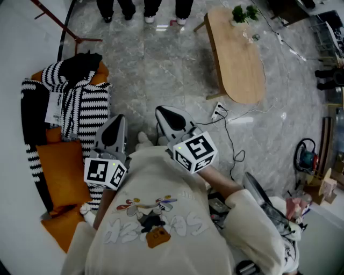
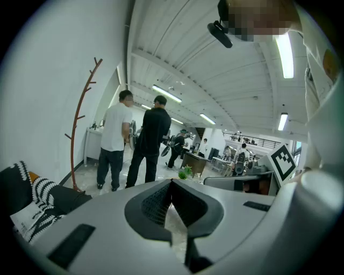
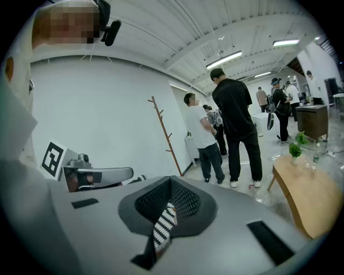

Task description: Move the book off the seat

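Nearest is the person's cream sweatshirt (image 1: 161,215), and both tools are held close in front of it, beside the near end of the seat (image 1: 62,172). The left gripper (image 1: 114,124) has its jaws closed tip to tip with nothing between them; only floor shows through the slit lower down. The right gripper (image 1: 165,117) is closed in the same way and also empty; the stripes seen in its slit are cloth lying behind it. The seat is orange, and a black-and-white striped blanket (image 1: 86,107) covers its far half, with a black garment (image 1: 80,63) at the far end. On this blanket lies a thin white printed thing which I take for the book (image 1: 54,107); I cannot be fully sure. So it is on the seat, not off it. I judge it light and rather flexible, not fragile, with a smooth cover that may slip. The soft blanket under it will sink, so a free edge or the spine seems the best place to pinch. Beyond the seat, across the floor, stands a wooden table (image 1: 236,59) with a small pot (image 1: 240,14) holding a green plant; what the little clear vessels (image 1: 252,36) beside it hold, I cannot tell. Farthest, some people (image 1: 145,11) are standing.
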Motion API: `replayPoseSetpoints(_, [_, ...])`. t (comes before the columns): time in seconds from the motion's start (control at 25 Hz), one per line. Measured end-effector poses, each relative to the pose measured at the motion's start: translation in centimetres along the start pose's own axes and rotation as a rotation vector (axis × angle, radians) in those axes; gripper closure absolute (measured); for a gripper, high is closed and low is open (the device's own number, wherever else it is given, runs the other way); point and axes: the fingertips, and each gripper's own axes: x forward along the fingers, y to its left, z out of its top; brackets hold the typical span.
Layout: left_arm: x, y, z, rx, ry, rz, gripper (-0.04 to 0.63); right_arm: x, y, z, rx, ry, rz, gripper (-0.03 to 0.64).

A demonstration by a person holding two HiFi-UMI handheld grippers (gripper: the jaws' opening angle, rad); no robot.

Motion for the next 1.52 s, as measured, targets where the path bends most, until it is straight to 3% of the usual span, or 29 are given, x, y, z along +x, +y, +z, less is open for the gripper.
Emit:
replayPoseSetpoints(0.28, [1.5, -3.3, -1.6, 0.007, 0.033, -0.072, 0.588, -0.9, 0.2, -0.8, 0.008, 0.027, 0.005, 0.611])
replayPoseSetpoints(0.48, [-0.1, -3.1, -2.4, -0.023, 0.047, -0.090, 0.588, -1.2, 2.0, -1.2, 0.150, -0.004, 0.049, 0.609])
replayPoseSetpoints(0.68, [-1.4, -1.9, -3.2, -0.039, 0.052, -0.105, 0.588, -1.8, 2.2, -2.2, 0.039, 0.003, 0.012, 0.609])
replayPoseSetpoints(0.88, [-1.6, -0.8, -3.6, -0.049, 0.064, -0.072, 0.588, -1.3, 1.3, -0.9, 0.017, 0.009, 0.068, 0.611])
replayPoseSetpoints(1.16, [6.2, 2.7, -2.0, -0.051, 0.066, 0.018, 0.588, 5.3, -4.2, 1.1, -0.068, 0.045, 0.144, 0.611])
replayPoseSetpoints(1.52, [24.7, 6.6, 6.3, -0.086, 0.052, 0.100, 0.588, 15.7, -18.9, 9.8, -0.093, 0.093, 0.232, 0.612])
